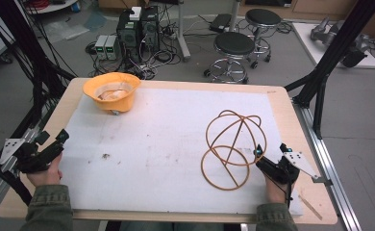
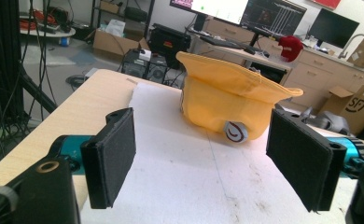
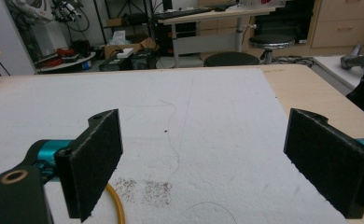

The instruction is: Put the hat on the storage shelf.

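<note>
Yellow cloth: the cap [image 1: 112, 90] is seen upside down at 11 o'clock on the tabletop [image 1: 281, 103], crown down, hollow up.
Contents: little is made out in the hollow.
Wire frame [image 1: 231, 147]: stood at 4 o'clock, well apart from the cap.
Handling: cap judged light, soft, collapsible; best pinched at the brim.
Left gripper [image 2: 203, 163]: jaws wide apart, nothing between, aimed at the cap.
Right gripper [image 3: 208, 163]: jaws apart, empty, just beside the frame.
</note>
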A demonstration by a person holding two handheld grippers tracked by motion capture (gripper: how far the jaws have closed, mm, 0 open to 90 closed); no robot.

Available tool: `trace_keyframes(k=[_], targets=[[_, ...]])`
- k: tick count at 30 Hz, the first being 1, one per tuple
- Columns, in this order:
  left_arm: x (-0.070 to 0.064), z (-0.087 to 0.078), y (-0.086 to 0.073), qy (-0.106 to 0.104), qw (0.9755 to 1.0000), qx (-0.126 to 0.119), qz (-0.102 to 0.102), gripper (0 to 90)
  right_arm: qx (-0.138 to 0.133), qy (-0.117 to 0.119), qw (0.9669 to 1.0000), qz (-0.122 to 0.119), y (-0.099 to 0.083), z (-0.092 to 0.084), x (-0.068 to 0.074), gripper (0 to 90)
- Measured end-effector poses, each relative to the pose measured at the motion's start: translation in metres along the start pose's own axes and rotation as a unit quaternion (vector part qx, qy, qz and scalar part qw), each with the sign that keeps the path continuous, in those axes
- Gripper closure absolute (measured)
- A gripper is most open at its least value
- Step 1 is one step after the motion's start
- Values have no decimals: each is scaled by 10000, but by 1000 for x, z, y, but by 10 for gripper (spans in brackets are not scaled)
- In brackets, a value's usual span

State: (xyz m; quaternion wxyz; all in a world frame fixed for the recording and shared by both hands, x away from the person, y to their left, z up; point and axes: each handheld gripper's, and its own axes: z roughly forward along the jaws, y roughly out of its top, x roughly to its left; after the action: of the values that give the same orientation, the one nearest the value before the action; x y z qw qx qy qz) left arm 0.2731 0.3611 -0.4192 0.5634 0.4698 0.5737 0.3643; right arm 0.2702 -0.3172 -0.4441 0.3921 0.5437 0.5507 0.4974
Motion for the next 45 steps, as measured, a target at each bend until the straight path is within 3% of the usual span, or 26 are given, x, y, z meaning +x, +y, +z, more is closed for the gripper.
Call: trace_keyframes(k=[6,14,20,23,31,38,45], targets=[[0,-1,2,8,10000,-18,-14,242,47,68,10000,40,-1,0,0,106],[-9,1,14,-235,9997,-22,-13,253,22,44,10000,32,-1,0,1,106],[-14,9,31,-203,9997,9,169,262,11,49,10000,70,-1,0,2,106],[-17,16,42,-248,9996,66,153,263,-14,59,9999,110,-1,0,2,106],[-29,44,70,-263,9988,250,338,268,58,31,9999,93,-1,0,1,106],[-35,63,79,-297,9979,384,434,268,14,78,10000,45,-1,1,2,106],[-31,85,89,-207,9984,383,365,266,34,120,9999,39,-1,1,2,105]])
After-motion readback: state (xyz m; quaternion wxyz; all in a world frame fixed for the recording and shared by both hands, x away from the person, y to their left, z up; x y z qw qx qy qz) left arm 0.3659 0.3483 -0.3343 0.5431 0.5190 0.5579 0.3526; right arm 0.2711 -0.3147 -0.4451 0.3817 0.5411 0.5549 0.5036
